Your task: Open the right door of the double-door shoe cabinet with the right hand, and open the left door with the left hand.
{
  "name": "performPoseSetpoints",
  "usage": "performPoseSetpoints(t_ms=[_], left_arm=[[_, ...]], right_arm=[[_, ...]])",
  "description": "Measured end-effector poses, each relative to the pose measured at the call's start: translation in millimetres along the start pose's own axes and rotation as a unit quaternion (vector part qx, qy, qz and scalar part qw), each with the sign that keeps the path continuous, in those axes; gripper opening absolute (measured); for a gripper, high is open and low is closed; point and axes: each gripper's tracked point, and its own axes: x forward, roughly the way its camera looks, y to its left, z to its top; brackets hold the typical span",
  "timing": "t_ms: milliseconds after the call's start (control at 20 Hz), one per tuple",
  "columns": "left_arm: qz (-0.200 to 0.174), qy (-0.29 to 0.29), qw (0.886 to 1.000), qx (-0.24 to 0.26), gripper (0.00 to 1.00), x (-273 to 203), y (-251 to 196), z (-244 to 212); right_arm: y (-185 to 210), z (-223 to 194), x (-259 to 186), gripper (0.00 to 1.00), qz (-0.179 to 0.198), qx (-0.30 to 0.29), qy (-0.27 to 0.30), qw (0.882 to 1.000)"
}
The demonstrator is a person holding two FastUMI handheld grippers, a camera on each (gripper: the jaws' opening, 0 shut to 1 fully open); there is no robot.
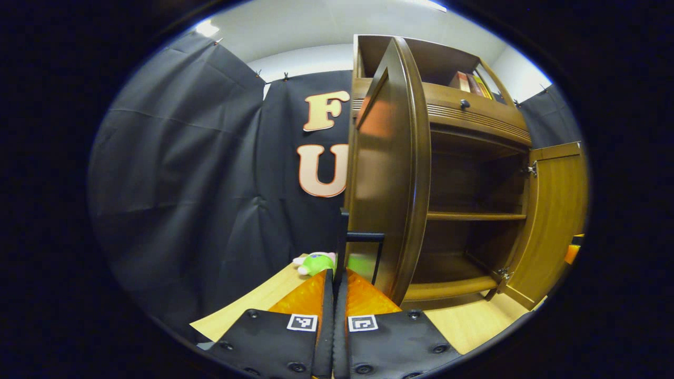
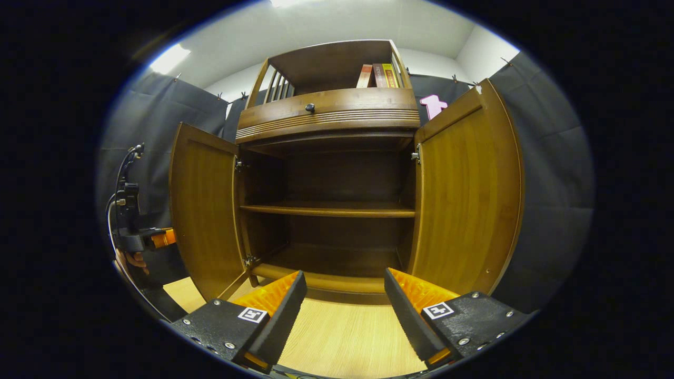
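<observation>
The wooden shoe cabinet (image 2: 326, 113) stands with both doors swung open. In the right gripper view the left door (image 2: 202, 210) and right door (image 2: 463, 195) flank dark, bare shelves (image 2: 326, 210). My right gripper (image 2: 345, 276) is open in front of the cabinet's base, with nothing between its fingers. In the left gripper view my left gripper (image 1: 335, 273) is at the outer face of the left door (image 1: 389, 173), its fingers shut on the thin black handle (image 1: 363, 237). The right door (image 1: 555, 221) stands open beyond. The left gripper (image 2: 158, 238) and the hand holding it (image 2: 134, 259) show past the left door's edge.
A green plush toy (image 1: 316, 262) lies on the light wooden floor (image 2: 342, 331) by the booth wall. Books (image 2: 379, 75) stand in the cabinet's top compartment, above a drawer with a dark knob (image 2: 310, 107). A cable (image 2: 124, 173) rises from the left gripper.
</observation>
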Motion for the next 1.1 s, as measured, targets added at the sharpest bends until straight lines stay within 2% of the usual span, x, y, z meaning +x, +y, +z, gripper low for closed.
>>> performPoseSetpoints(t_ms=[150,200,250,350,500,700,750,800,1000,1100], left_arm=[[-0.034,0.000,0.999,0.019,0.09,1,11,-1],[-0.045,0.000,0.999,0.024,0.13,3,18,0],[-0.054,0.001,0.998,0.029,0.08,5,26,2],[-0.079,0.006,0.996,0.034,0.07,8,38,2],[-0.123,0.009,0.991,0.050,0.07,14,57,2],[-0.174,0.017,0.984,0.035,0.07,23,83,4],[-0.187,0.016,0.981,0.039,0.13,20,79,4],[-0.196,0.015,0.979,0.046,0.12,20,77,3],[-0.202,0.044,0.975,0.083,0.13,12,83,-14],[-0.191,0.057,0.977,0.074,0.13,-5,87,-25]], right_arm=[[6,-1,6,0.92,0.000,0.004,-0.001,1.000],[5,-1,8,0.92,-0.006,0.005,-0.001,1.000],[5,-3,10,0.92,-0.013,0.005,-0.001,1.000],[6,-8,14,0.92,-0.025,0.008,0.003,1.000],[12,-14,17,0.92,-0.042,-0.002,0.010,0.999],[24,-20,19,0.92,-0.052,-0.007,0.020,0.998],[29,-19,20,0.92,-0.051,-0.005,0.019,0.998],[34,-15,22,0.92,-0.050,-0.004,0.017,0.999],[49,-10,32,0.92,-0.043,-0.002,0.013,0.999],[51,-9,35,0.92,-0.034,0.001,0.013,0.999]])
